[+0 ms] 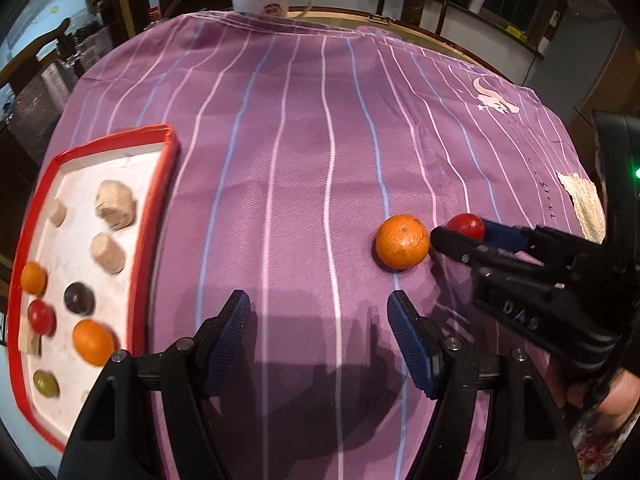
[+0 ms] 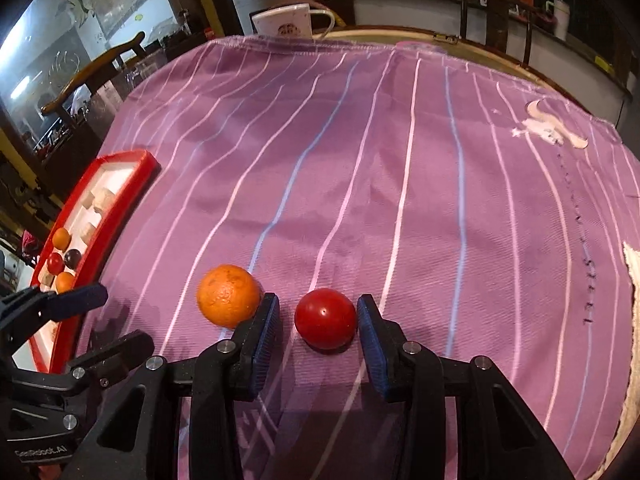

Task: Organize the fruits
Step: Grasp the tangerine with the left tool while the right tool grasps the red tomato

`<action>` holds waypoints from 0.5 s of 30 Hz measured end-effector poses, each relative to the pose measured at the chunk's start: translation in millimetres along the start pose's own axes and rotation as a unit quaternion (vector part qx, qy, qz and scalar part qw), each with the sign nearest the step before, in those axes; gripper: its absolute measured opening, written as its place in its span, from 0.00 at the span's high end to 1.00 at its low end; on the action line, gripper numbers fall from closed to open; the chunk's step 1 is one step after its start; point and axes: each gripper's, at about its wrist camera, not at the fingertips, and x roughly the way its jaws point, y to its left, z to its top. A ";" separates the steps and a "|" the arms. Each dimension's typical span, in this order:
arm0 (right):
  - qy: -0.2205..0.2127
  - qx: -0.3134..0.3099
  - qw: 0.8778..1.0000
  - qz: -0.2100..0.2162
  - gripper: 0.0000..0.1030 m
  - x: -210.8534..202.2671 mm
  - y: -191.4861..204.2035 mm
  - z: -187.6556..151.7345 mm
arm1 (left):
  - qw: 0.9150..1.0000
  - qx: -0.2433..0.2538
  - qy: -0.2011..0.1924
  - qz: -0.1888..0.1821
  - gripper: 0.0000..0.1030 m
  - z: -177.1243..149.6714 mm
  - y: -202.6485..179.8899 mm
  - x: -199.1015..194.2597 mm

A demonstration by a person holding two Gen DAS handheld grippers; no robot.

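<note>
A red tomato (image 2: pixel 325 318) lies on the purple striped cloth between the fingers of my right gripper (image 2: pixel 318 320). The jaws are open around it, the right pad touching or nearly so, a small gap on the left. An orange (image 2: pixel 229 295) sits just left of the left finger, touching it. In the left wrist view the orange (image 1: pixel 402 247) and tomato (image 1: pixel 466 227) lie ahead right, with the right gripper (image 1: pixel 460 236) reaching in. My left gripper (image 1: pixel 318 332) is open and empty over bare cloth. A red-rimmed white tray (image 1: pixel 170 152) at left holds several fruits and beige pieces.
A white mug (image 1: pixel 266 0) stands at the table's far edge. The tray also shows at left in the right wrist view (image 2: pixel 140 176). A frayed beige patch (image 1: pixel 582 204) lies on the cloth's right edge. Chairs and a counter stand beyond the table.
</note>
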 end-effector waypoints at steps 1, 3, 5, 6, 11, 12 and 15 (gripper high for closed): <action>-0.001 0.003 1.000 0.000 0.68 -0.6 -1.8 -0.6 | 1.000 0.003 0.001 -0.002 0.31 1.6 -1.4 2.1; 0.000 0.017 1.000 0.011 0.68 -2.4 -7.2 -1.8 | 1.000 0.010 0.003 -0.004 0.31 5.0 -5.4 6.6; 0.000 0.026 1.000 0.013 0.68 -5.0 -11.5 -3.3 | 1.000 0.017 0.003 -0.006 0.31 8.4 -9.9 10.8; -0.001 0.033 0.999 0.014 0.68 -6.7 -13.9 -4.7 | 1.000 0.022 0.002 -0.009 0.31 11.0 -13.5 13.2; -0.002 0.070 0.997 0.015 0.68 -17.1 -25.4 -13.9 | 0.999 0.048 0.001 -0.024 0.31 22.7 -30.2 25.4; -0.002 0.077 0.997 0.014 0.68 -19.5 -28.2 -15.8 | 0.998 0.054 0.002 -0.026 0.31 25.1 -33.8 29.2; -0.002 0.096 0.995 0.009 0.68 -27.0 -36.3 -23.4 | 0.998 0.059 0.008 -0.031 0.32 28.7 -39.1 37.6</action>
